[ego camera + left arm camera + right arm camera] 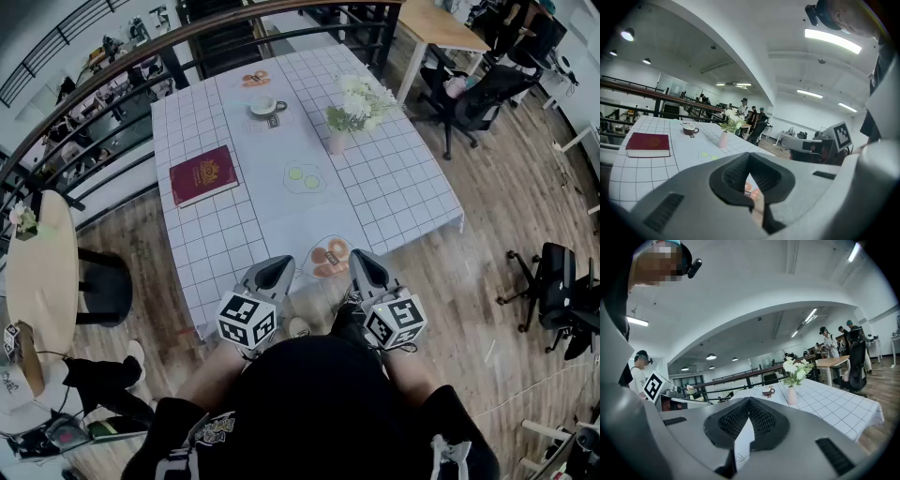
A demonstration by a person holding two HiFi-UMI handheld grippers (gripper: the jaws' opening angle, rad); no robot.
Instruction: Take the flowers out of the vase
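Note:
A small pink vase (337, 142) with white flowers (362, 100) stands upright at the table's far right. Both grippers hang in front of the table's near edge, well short of the vase. My left gripper (277, 266) is shut with nothing in it, and my right gripper (362, 259) beside it is shut and empty too. In the left gripper view, past the shut left gripper (749, 160), the vase (723, 138) and flowers (731, 119) show far off. In the right gripper view the vase (791, 395) and flowers (796, 371) stand beyond the shut right gripper (749, 403).
On the white grid tablecloth (403, 187) lie a red book (203, 174), a cup on a saucer (264, 106), a mat with green slices (303, 176) and a plate of orange food (330, 257) at the near edge. Office chairs (478, 94) stand to the right, a round table (42, 272) to the left.

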